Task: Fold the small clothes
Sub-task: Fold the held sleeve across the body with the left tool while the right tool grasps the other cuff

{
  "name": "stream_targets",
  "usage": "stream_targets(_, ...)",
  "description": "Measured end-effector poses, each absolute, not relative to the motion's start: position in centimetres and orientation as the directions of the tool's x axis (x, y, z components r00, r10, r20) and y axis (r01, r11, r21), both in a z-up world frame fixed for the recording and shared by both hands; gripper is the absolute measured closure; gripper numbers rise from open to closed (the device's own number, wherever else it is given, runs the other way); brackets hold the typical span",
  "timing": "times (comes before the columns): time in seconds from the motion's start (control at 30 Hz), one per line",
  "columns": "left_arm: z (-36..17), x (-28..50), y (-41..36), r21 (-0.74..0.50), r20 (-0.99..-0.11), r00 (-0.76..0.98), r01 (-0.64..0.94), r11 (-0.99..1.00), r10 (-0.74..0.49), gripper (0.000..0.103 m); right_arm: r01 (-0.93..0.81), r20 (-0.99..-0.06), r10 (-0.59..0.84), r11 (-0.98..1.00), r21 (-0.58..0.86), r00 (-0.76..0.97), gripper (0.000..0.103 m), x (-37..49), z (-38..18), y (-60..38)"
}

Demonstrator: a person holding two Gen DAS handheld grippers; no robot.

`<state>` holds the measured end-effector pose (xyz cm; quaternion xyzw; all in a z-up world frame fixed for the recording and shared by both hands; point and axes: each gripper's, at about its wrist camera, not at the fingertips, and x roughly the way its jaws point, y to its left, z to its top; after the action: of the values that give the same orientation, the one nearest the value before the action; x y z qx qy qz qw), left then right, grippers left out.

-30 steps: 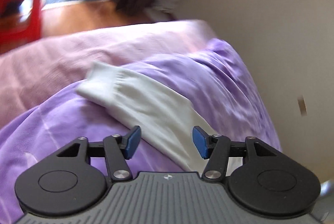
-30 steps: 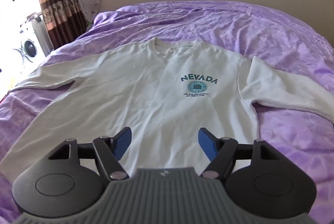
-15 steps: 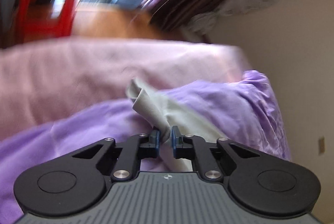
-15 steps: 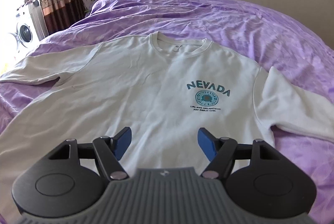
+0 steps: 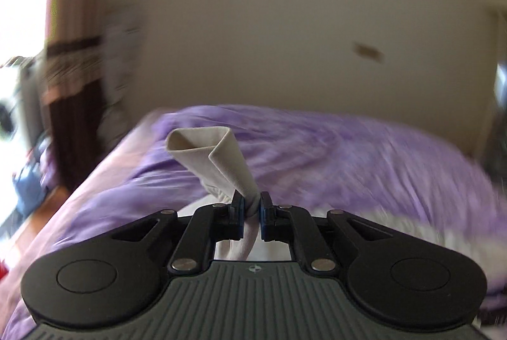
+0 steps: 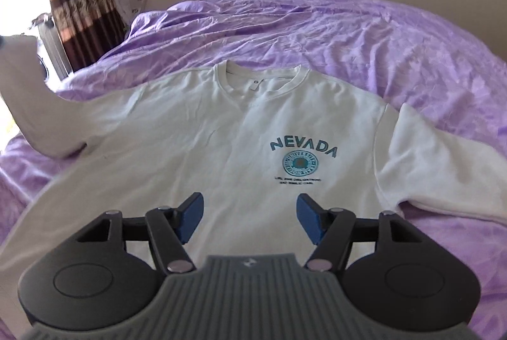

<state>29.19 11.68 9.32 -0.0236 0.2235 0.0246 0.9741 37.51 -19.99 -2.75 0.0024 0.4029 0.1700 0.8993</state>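
Left wrist view had the action: the left claw was pinched tight on the sleeve of the white sweatshirt, cloth bunched between the two blue pads, and the cuff end stood up past the tips like a little open funnel! The background smeared, so that claw was likely on the move. Gripping near the cuff made sense, since it gives control of the whole sleeve for carrying it across the body.

Over on the right wrist view, the sweatshirt lay face up on the purple bed, collar toward the wall, the NEVADA print plain to see. At the far left edge the same sleeve rose clear off the bed, lifted where the other claw held it. The opposite sleeve lay flat, stretched out toward the right edge of the bed.

And the right claw? Spread wide, blue pads well apart, nothing between them, hovering above the lower front of the shirt. A sensible waiting spot, one would judge: close enough to press the body down or take the hem once the sleeve comes over.

Early days for this fold, by the look of it, with the body of the shirt spread full width. The risk was dragging the torso askew if the raised sleeve got pulled too hard.
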Motion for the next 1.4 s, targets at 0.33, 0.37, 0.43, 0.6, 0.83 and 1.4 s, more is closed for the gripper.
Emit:
stream_targets(0.33, -5.7, 33.4, -1.1, -0.014, -0.746, 0.639, 0.267, 0.964, -0.188, 0.093, -0.250, -0.750, 0.344, 0.938, 0.242, 0.566, 0.056, 38.9, -6.1, -20.2)
stream_targets(0.37, -6.8, 33.7, -1.0, -0.046, -0.771, 0.600, 0.284, 0.958, -0.215, 0.089, -0.242, -0.759, 0.347, 0.937, 0.252, 0.551, 0.056, 39.1, -6.7, -20.2)
stream_targets(0.43, -8.0, 33.5, -0.2, -0.131, -0.794, 0.534, 0.316, 0.940, -0.290, 0.080, -0.234, -0.776, 0.361, 0.932, 0.278, 0.518, 0.056, 39.6, -7.8, -20.0)
stream_targets(0.6, -6.5, 31.4, 2.7, -0.231, -0.762, 0.507, 0.367, 0.901, -0.402, 0.055, -0.233, -0.780, 0.415, 0.910, 0.344, 0.469, 0.055, 40.2, -8.5, -19.5)
stream_targets(0.83, -3.9, 32.1, 8.6, -0.070, -0.767, 0.610, 0.227, 0.971, -0.198, 0.054, -0.151, -0.752, 0.525, 0.846, 0.511, 0.399, 0.041, 43.5, -9.6, -18.3)
stream_targets(1.4, -3.1, 32.9, 21.0, -0.129, -0.754, 0.657, -0.120, 0.984, -0.019, 0.063, -0.208, -0.763, 0.472, 0.881, 0.424, 0.441, 0.102, 47.7, -7.6, -11.6)
